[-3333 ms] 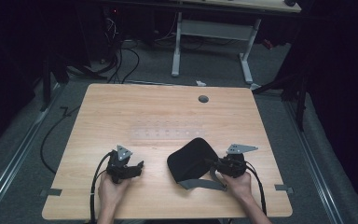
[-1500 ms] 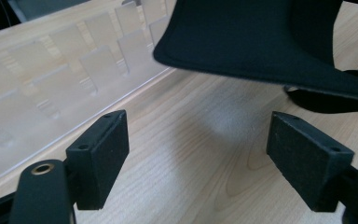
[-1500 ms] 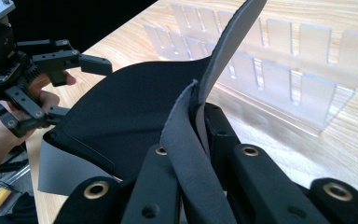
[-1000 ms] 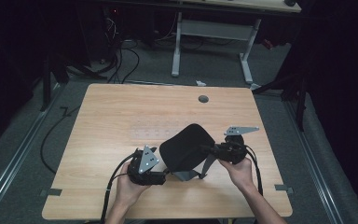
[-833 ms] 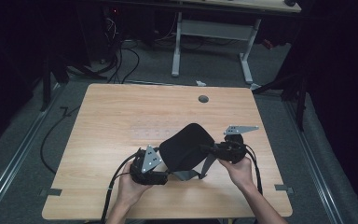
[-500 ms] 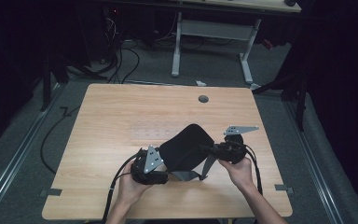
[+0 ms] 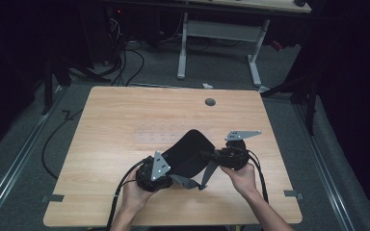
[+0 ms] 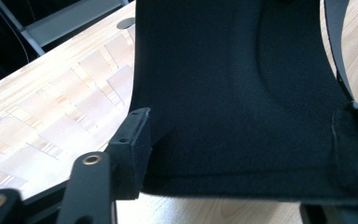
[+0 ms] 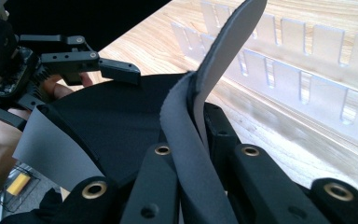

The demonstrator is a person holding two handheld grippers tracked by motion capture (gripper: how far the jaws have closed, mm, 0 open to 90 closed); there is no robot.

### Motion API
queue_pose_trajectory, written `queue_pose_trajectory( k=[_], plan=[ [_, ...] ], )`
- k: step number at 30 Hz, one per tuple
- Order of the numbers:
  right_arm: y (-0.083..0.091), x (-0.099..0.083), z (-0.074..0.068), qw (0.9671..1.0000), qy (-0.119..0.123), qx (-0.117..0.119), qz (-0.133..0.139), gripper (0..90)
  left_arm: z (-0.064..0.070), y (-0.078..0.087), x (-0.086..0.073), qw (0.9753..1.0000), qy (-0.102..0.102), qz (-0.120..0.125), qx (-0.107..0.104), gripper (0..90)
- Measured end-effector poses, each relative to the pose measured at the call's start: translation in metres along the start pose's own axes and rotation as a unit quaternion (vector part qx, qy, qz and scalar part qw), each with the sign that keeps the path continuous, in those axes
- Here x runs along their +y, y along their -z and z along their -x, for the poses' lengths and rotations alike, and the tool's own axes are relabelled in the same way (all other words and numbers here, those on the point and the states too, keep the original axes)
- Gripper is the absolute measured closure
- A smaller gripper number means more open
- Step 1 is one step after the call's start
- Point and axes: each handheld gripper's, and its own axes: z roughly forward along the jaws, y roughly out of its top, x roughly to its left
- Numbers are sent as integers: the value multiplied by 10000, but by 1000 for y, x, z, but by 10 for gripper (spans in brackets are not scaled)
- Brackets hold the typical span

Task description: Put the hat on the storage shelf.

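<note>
Two grippers (image 7: 173,174) (image 7: 211,155), one black pad (image 7: 189,150)

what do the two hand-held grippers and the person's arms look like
Both are black. The left hand-held gripper and right hand-held gripper each carry a grey three-cornered plate with small holes on top and trail black cables. Up close, the jaw linkages are matte black bars with brass-coloured rivets. The forearms are bare, no sleeves visible.

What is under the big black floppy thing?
Under the lifted black pad you can see grey straps hanging down and the wooden table. The table right beneath the pad's middle is covered, so anything lying there can't be seen.
</note>
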Motion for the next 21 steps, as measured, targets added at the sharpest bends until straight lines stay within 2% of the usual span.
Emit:
queue_pose_trajectory(
  k=[4,9,11,15,16,17,21],
  plan=[
    [-1,2,-4,10000,-2,54,1,843,2,1,1,9999,-138,-40,88,502],
    [-1,1,-5,9999,-36,133,71,839,5,5,3,9998,-154,-74,-46,592],
    [0,2,-5,9998,-31,187,102,830,6,8,4,9998,-133,-62,-114,632],
    [2,1,-5,9997,-25,192,162,804,7,14,6,9992,-37,-59,-382,708],
    [3,1,-5,9996,-16,196,201,798,7,14,6,9992,-37,-59,-382,732],
    [3,1,-5,9995,-39,211,240,792,7,16,6,9986,80,-70,-521,751],
    [-1,1,-3,9996,-52,180,228,771,7,18,4,9978,136,-171,-630,809]
  ],
)
